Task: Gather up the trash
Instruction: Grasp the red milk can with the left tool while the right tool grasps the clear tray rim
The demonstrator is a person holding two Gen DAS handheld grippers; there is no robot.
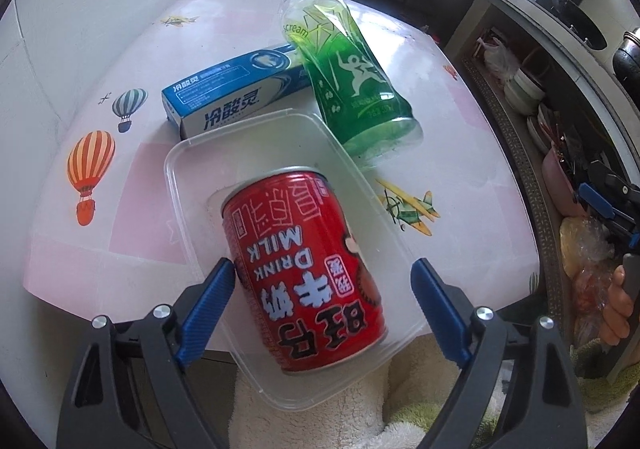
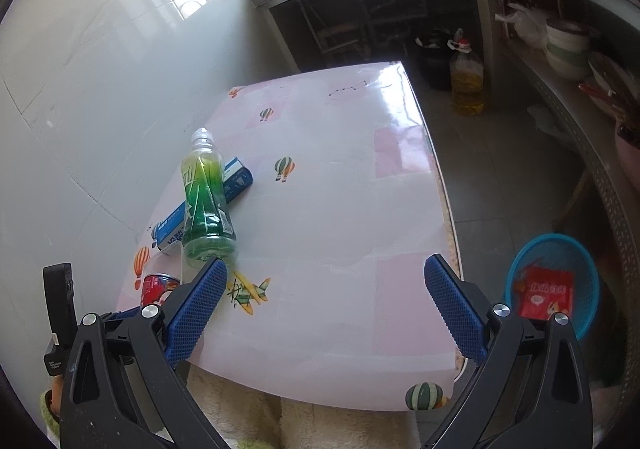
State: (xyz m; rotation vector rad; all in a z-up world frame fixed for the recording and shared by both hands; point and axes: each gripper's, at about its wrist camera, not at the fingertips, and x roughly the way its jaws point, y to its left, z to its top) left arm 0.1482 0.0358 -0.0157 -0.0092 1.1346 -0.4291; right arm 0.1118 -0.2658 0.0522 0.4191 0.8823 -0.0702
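Note:
A red milk-drink can stands in a clear plastic container at the table's near edge. My left gripper straddles the can with its jaws wide. The left pad is at the can's side, and a gap shows between the right pad and the can. Behind the container a green drink bottle without a cap leans against a blue toothpaste box. My right gripper hangs open over bare table with nothing between its fingers. The bottle, the box and the can lie to its left.
A blue basket holding a red packet stands on the floor right of the table. A yellow oil bottle is on the floor beyond it. Shelves with bowls line the right side. A white wall runs along the left.

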